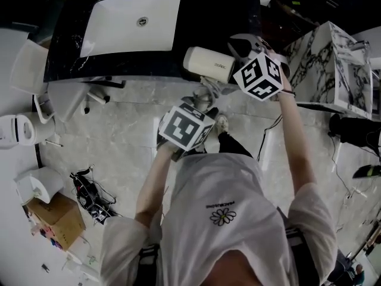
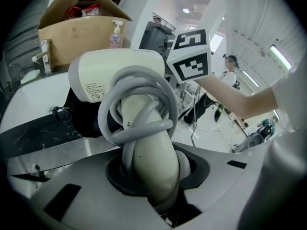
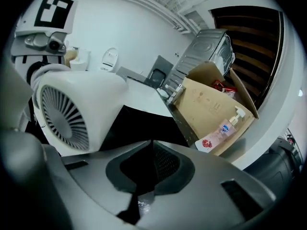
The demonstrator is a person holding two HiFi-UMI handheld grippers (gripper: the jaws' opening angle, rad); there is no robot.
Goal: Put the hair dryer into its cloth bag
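Left claw (image 2: 154,176) grips the hair dryer (image 2: 115,73) by its handle; right claw (image 3: 147,150) is closed, empty; the looped cord (image 2: 140,130) could unravel and snag.

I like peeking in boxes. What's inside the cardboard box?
Only something red pokes above the rim of the cardboard box. The box's walls hide everything deeper down. The pump bottle appears to stand outside it.

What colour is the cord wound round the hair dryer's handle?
Grey cord on a cream hair dryer; clearest in the left gripper view.
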